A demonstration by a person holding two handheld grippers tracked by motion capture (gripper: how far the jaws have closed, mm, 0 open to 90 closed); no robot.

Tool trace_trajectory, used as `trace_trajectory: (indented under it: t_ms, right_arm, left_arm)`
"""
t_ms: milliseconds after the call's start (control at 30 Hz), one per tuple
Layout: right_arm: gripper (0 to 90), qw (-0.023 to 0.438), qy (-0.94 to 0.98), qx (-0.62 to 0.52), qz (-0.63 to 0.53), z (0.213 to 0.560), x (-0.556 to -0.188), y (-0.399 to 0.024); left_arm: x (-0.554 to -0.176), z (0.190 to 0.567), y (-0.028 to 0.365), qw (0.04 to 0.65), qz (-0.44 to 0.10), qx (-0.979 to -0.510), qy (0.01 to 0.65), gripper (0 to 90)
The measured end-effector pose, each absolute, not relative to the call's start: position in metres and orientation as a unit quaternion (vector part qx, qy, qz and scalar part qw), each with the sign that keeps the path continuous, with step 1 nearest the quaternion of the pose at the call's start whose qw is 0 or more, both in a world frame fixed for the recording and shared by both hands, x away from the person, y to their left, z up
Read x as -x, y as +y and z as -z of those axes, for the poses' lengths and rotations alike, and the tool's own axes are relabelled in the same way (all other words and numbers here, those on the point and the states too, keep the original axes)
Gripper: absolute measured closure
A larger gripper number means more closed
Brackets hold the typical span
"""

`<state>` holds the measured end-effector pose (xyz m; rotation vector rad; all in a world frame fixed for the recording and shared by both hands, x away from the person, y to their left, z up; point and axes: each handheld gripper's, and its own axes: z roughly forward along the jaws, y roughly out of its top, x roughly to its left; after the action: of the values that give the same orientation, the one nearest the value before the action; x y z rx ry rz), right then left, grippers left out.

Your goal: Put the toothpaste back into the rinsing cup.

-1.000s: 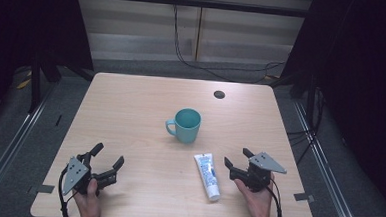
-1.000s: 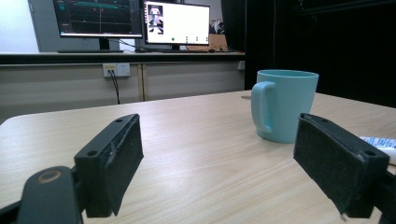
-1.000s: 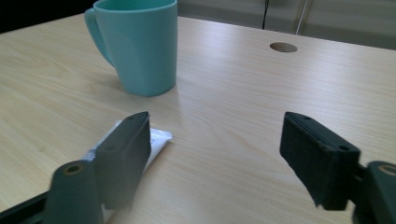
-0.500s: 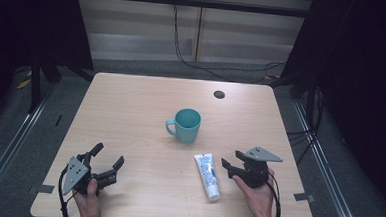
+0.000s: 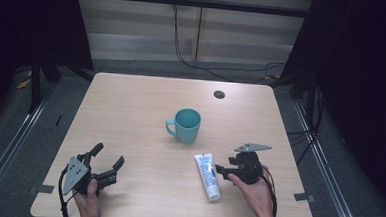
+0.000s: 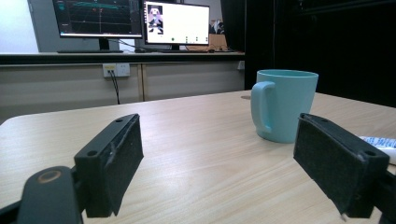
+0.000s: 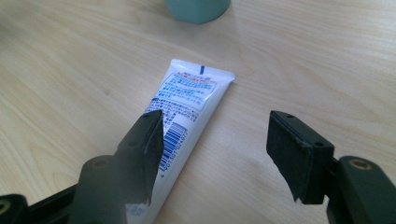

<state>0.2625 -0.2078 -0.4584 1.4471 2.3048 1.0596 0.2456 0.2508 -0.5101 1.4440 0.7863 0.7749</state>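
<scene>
On the wooden table [image 5: 130, 115], left to right: my left gripper [image 5: 109, 160] rests wide open, empty; the teal mug [image 5: 186, 125] looks empty; the white tube [image 5: 207, 175] lies flat beside my right gripper [image 5: 221, 169], jaws half-open after closing, gripping nothing. Soft, light, probably slippery; I'd pinch mid-body.

The glossy plastic tube [image 7: 187, 112] and smooth matt teal mug [image 5: 187, 125] sit on a matt wood-grain table [image 5: 130, 115].
</scene>
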Motion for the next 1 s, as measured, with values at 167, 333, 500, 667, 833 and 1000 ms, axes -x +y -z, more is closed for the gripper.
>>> trace_trajectory:
  t_ms: [167, 333, 500, 667, 833, 1000]
  right_arm:
    - [36.5, 0.083, 0.792, -0.503, -0.336, 0.456, -0.267, -0.202]
    - [35.0, 0.054, 0.800, -0.503, -0.322, 0.456, -0.271, -0.199]
    - [34.5, 0.031, 0.813, -0.499, -0.300, 0.455, -0.275, -0.192]
    - [34.2, 0.025, 0.818, -0.499, -0.286, 0.453, -0.280, -0.183]
    - [37.0, 0.018, 0.818, -0.507, -0.270, 0.454, -0.286, -0.178]
    - [38.0, -0.010, 0.821, -0.513, -0.251, 0.458, -0.288, -0.170]
  left_arm:
    - [-0.246, 0.510, 0.251, 0.614, -0.337, -0.627, 0.341, 15.6]
    - [-0.246, 0.510, 0.251, 0.615, -0.336, -0.626, 0.341, 15.6]
    - [-0.246, 0.510, 0.251, 0.615, -0.337, -0.626, 0.341, 15.6]
    - [-0.246, 0.510, 0.251, 0.615, -0.335, -0.627, 0.341, 15.6]
    - [-0.246, 0.510, 0.251, 0.615, -0.336, -0.627, 0.341, 15.6]
    - [-0.246, 0.510, 0.251, 0.615, -0.336, -0.626, 0.341, 15.6]
